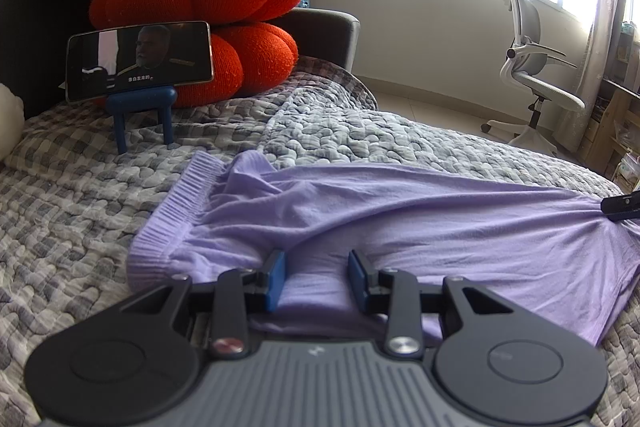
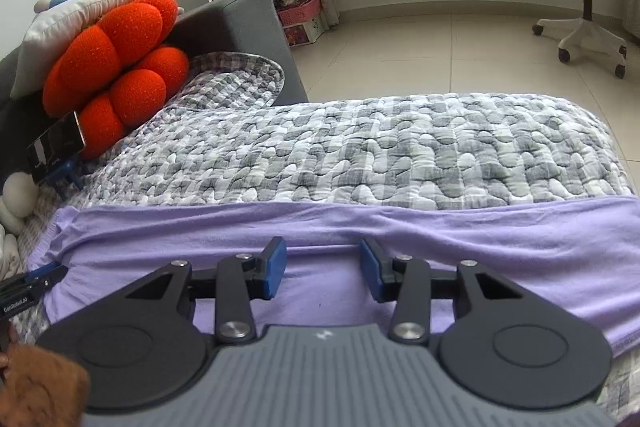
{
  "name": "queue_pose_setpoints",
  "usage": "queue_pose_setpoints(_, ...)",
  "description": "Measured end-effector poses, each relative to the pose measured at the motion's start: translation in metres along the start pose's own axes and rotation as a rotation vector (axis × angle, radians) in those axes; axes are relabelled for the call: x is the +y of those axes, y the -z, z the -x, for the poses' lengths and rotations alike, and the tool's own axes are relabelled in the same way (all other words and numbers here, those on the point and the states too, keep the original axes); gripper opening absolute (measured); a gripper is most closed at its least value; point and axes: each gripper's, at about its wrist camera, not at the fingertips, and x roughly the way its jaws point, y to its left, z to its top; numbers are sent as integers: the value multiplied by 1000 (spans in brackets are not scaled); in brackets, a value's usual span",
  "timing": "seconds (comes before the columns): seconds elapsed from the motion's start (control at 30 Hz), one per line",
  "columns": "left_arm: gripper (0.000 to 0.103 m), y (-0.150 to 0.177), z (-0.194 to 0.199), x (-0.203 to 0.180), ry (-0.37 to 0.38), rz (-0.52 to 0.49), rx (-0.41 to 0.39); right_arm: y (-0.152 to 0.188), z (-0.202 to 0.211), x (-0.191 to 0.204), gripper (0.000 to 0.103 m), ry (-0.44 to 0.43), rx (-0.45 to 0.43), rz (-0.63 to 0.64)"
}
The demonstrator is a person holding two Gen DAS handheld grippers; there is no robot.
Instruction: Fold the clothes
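Only one lilac garment [image 1: 400,227], ribbed-hemmed and wrinkled, lies across the bed [image 1: 80,207]; both tongs, left [image 1: 317,273] and right [image 2: 323,269], gape apart, gripping nothing.

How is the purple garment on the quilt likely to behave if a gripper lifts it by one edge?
The purple garment will probably drape limply, since it already lies in soft wrinkles. It looks thin, so likely light. Its ribbed waistband seems thicker and may hang straighter.

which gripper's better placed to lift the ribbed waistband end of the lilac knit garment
Probably the left gripper: its jaws straddle the lilac knit garment right beside the ribbed waistband; the right gripper sits well away from it.
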Motion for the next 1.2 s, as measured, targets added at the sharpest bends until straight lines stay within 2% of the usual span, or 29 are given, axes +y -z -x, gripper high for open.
queue_pose_setpoints(0.2,35,0,1,-1,-3,-5,0,6,10,-1,54,1,-21,12)
queue_pose_setpoints(0.27,35,0,1,-1,-5,-7,0,9,6,-7,54,52,-11,19)
queue_pose_setpoints(0.37,35,0,2,-2,-5,-8,1,9,7,-20,54,31,-28,-14)
queue_pose_setpoints(0.47,35,0,1,-2,-5,-9,1,7,10,-32,54,74,-38,-31)
queue_pose_setpoints(0.53,35,0,1,-2,-6,-11,0,8,11,-38,54,71,-50,-43)
queue_pose_setpoints(0.67,35,0,1,-2,-8,-14,-1,17,11,-34,55,73,-85,-12)
queue_pose_setpoints(0.73,35,0,0,-2,-9,-14,-1,21,8,-23,60,102,-93,51)
queue_pose_setpoints(0.77,35,0,0,-2,-9,-15,-1,23,6,-18,66,113,-94,80)
queue_pose_setpoints(0.8,35,0,0,-2,-9,-15,-1,25,4,-13,72,127,-93,109)
queue_pose_setpoints(0.87,35,0,0,-3,-10,-17,-2,27,2,-7,77,151,-85,137)
queue_pose_setpoints(1.2,36,1,0,-3,-15,-24,-5,36,25,-9,78,199,-22,149)
